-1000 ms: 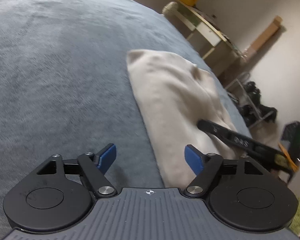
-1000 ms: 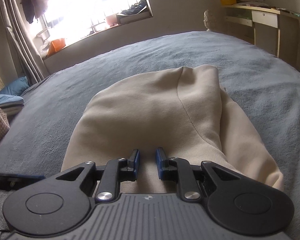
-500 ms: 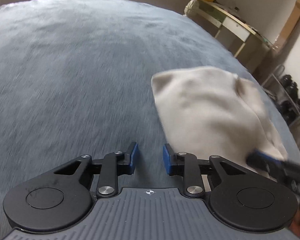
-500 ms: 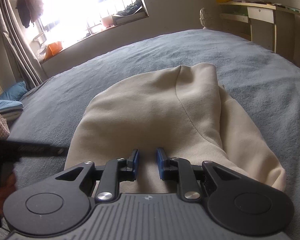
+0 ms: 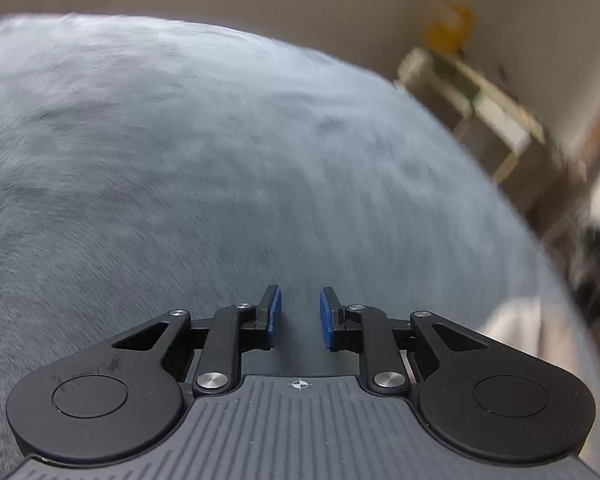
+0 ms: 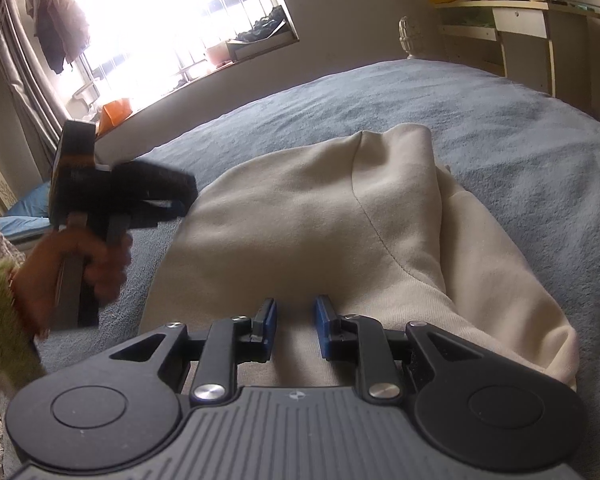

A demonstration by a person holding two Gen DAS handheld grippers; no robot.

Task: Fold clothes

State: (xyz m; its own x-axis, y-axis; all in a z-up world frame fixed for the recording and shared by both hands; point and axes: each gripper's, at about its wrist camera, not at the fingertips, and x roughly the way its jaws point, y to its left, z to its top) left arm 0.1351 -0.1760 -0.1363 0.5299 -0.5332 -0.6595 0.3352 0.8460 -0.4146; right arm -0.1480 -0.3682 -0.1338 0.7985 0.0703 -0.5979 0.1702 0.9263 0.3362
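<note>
The cream garment [image 6: 324, 216] lies bundled on the bed [image 6: 520, 128], stretching away from the right gripper [image 6: 294, 330] — nearer, slightly parted, empty. The left gripper [image 5: 299, 317] — likewise — faces bare bed, garment off its right.

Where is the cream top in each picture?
Left wrist: only a blurry bit of the cream top shows, low at the right edge, right of the left tongs.
Right wrist: the top fills the middle, lying on the blue blanket straight ahead of the right tongs.
Shared landmark: the desk by the wall with the yellow box on it.
</note>
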